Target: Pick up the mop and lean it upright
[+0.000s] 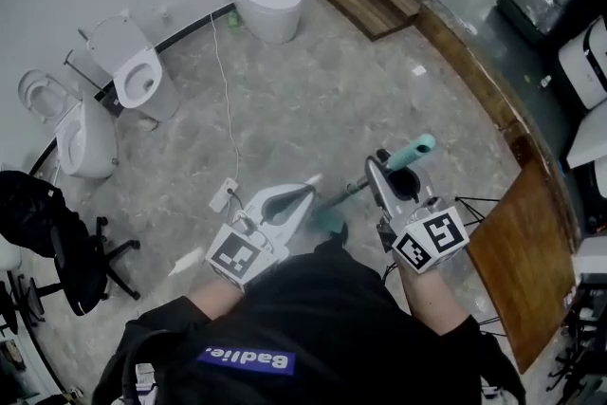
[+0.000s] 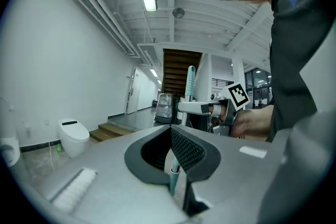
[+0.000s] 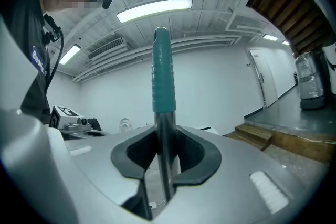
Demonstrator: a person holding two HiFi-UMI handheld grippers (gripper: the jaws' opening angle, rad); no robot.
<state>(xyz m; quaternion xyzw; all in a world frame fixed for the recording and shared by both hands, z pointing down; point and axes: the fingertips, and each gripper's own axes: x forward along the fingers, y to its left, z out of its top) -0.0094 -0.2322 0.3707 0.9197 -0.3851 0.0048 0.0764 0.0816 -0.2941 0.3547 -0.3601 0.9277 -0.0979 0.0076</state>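
The right gripper (image 3: 164, 136) clamps the mop (image 3: 163, 76) on its metal pole just below the teal grip, holding it about upright at lower center-right of the head view. The left gripper (image 2: 170, 132), just left of it, has its jaws together and holds nothing.

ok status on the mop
right gripper shut on mop pole, roughly upright. left gripper jaws together. cable on floor ahead.

Black top (image 1: 322, 318) with blue patch (image 1: 247, 358); grey left hand-held gripper (image 1: 308, 188) and right hand-held gripper (image 1: 387, 174) carry marker cubes (image 1: 432, 240).
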